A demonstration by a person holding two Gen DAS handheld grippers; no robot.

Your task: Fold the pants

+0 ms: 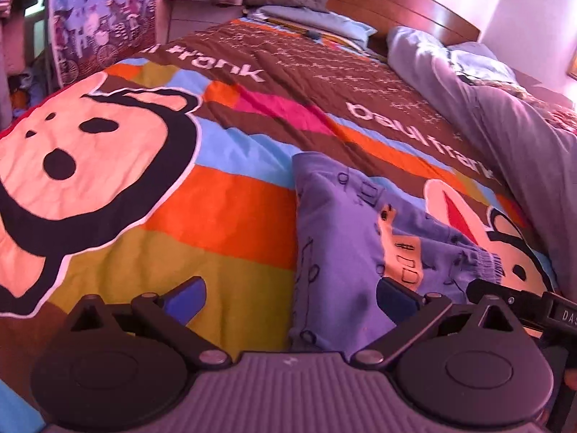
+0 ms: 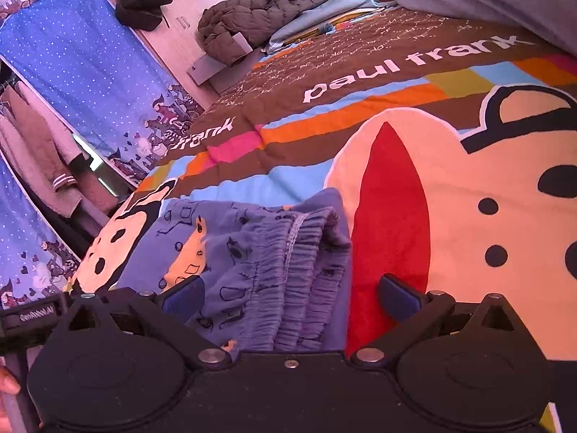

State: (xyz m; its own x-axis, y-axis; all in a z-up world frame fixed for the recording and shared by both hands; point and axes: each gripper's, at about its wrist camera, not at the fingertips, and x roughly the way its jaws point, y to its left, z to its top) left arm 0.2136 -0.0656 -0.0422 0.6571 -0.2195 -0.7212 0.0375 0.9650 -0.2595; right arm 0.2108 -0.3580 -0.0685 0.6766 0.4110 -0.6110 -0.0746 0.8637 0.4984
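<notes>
Pants [image 1: 346,245], blue and printed, lie bunched on the striped quilt [image 1: 223,209]. Their gathered waistband [image 2: 306,270] sits between the spread fingers of my right gripper [image 2: 292,296]. My left gripper [image 1: 288,301], fingers apart too, straddles their left edge. Left of the pants, bare quilt runs wide. Beyond them, a grey duvet [image 1: 505,115] crowds the quilt's right side. Their near end hides under both grippers.

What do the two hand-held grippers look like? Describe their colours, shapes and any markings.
The left gripper has a ribbed grey body, two round black discs, black link arms with silver rivets, and blue fingers. The right gripper has the same shape, but its body is smooth and black with a small centre screw. Its fingers are blue too. A white-lettered label sits at its left edge.
</notes>
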